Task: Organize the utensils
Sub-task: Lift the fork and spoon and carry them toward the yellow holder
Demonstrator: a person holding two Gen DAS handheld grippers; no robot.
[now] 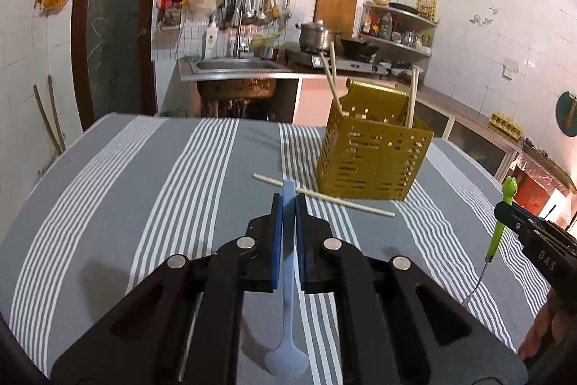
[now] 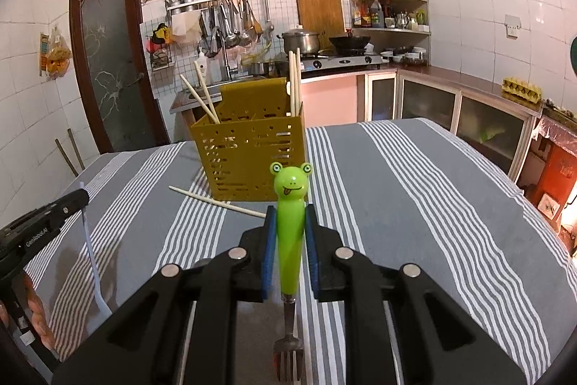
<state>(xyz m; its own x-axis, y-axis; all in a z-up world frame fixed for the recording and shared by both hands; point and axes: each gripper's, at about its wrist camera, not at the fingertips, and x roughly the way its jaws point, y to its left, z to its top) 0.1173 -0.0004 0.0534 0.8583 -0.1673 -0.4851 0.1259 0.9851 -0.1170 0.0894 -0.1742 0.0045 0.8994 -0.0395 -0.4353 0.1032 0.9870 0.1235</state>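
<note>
Left wrist view shows the left gripper [image 1: 287,204] pinching a pale blue spoon [image 1: 288,295], bowl hanging down, while the right gripper [image 2: 290,215] pinches a green frog-handled fork [image 2: 289,222], tines down. Both utensils hang above the striped bench [image 2: 414,204], on the near side of the yellow caddy [image 2: 252,158]. A good drop probably means lifting each above the caddy's rim, lowering it into a free compartment, and avoiding the loose chopstick [image 1: 324,195] lying just before the caddy.

One yellow caddy [image 2: 252,161] holding four chopsticks [image 2: 294,82]; a fifth chopstick [image 1: 324,195] loose on the desk [image 2: 414,204]; one blue spoon [image 1: 288,277]; one frog-handled fork [image 2: 290,233].
</note>
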